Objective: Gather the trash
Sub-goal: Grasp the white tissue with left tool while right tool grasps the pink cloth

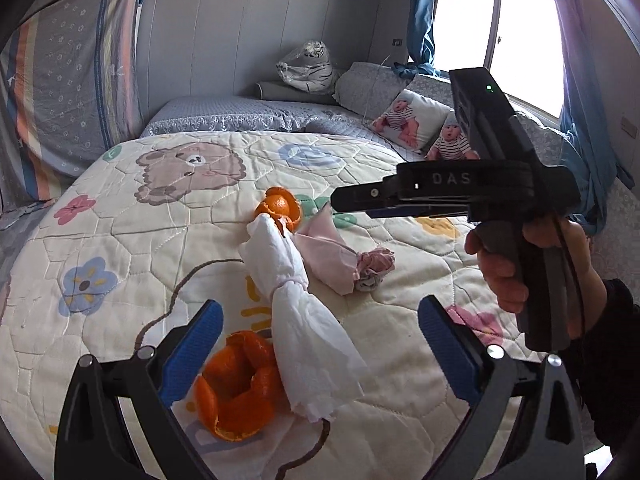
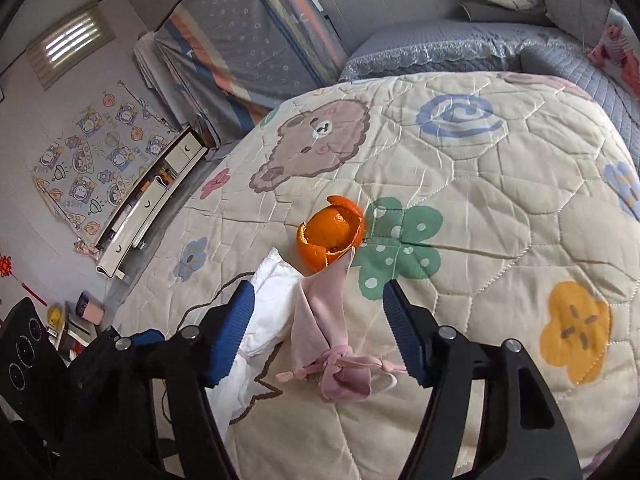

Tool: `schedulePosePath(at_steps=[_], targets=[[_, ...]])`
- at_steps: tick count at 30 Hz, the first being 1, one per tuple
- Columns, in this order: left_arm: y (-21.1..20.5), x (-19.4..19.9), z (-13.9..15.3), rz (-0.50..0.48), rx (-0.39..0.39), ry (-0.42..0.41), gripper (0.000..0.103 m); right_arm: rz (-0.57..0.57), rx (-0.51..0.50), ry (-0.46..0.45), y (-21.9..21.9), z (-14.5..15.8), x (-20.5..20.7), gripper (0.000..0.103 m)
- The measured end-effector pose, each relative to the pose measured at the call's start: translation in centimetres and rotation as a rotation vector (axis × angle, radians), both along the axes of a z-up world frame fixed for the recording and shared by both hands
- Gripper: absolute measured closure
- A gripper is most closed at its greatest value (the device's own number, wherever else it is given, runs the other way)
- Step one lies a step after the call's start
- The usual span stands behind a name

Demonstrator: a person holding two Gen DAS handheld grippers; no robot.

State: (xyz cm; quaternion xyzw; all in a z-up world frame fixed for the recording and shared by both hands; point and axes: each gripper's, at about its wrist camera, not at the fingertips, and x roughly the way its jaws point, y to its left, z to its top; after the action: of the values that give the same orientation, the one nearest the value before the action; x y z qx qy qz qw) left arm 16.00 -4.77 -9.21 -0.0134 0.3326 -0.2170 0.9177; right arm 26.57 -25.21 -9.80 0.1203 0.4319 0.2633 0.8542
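Note:
Trash lies on a cartoon-print quilt (image 1: 120, 240). A torn orange peel (image 1: 236, 392) lies nearest my open left gripper (image 1: 320, 328), which hovers above it and a crumpled white tissue (image 1: 296, 304). A pink tied bag (image 1: 340, 256) lies beside the tissue. A second cupped orange peel (image 1: 278, 206) lies beyond. My right gripper (image 2: 318, 304) is open above the pink bag (image 2: 332, 332), with the tissue (image 2: 268, 312) at its left finger and the peel (image 2: 330, 236) ahead. Seen from the left wrist, the right gripper (image 1: 340, 200) hangs just above the pink bag.
Pillows with baby prints (image 1: 412, 120) and a wrapped plush tiger (image 1: 308, 66) sit at the head of the bed. A striped covered wardrobe (image 1: 60, 92) stands left. A window with blue curtains (image 1: 496, 20) is at right. A white drawer unit (image 2: 148, 204) stands beside the bed.

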Motion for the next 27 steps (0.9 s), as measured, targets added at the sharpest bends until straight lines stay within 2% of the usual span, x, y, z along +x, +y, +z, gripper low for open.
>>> schedulePosePath(at_steps=[6, 8, 12, 14, 18, 21, 23, 27], targets=[[-0.2, 1.2, -0.5, -0.008, -0.021, 0.045, 0.019, 0.004, 0.012, 0.056, 0.4, -1.2, 1.2, 0.052], [-0.5, 1.7, -0.8, -0.003, -0.02, 0.064, 0.028, 0.007, 0.011, 0.062, 0.6, -1.3, 1.4, 0.055], [-1.2, 2.2, -1.2, -0.014, -0.013, 0.089, 0.037, 0.032, 0.005, 0.08, 1.1, -1.7, 1.5, 0.06], [-1.4, 2.6, -1.7, -0.014, -0.003, 0.11, 0.047, 0.032, 0.002, 0.092, 1.3, -2.0, 1.6, 0.067], [-1.3, 2.9, -2.2, 0.002, 0.001, 0.134, 0.057, 0.041, -0.012, 0.105, 1.6, -2.3, 1.7, 0.074], [-1.1, 3.1, -2.4, 0.008, -0.005, 0.147, 0.07, 0.035, -0.025, 0.1, 1.7, -2.4, 1.8, 0.081], [-0.9, 3.3, -2.5, 0.012, -0.013, 0.156, 0.081, 0.039, -0.017, 0.106, 1.7, -2.4, 1.9, 0.088], [-0.8, 3.4, -2.6, 0.024, -0.008, 0.158, 0.088, 0.044, -0.018, 0.109, 1.9, -2.5, 1.9, 0.095]])
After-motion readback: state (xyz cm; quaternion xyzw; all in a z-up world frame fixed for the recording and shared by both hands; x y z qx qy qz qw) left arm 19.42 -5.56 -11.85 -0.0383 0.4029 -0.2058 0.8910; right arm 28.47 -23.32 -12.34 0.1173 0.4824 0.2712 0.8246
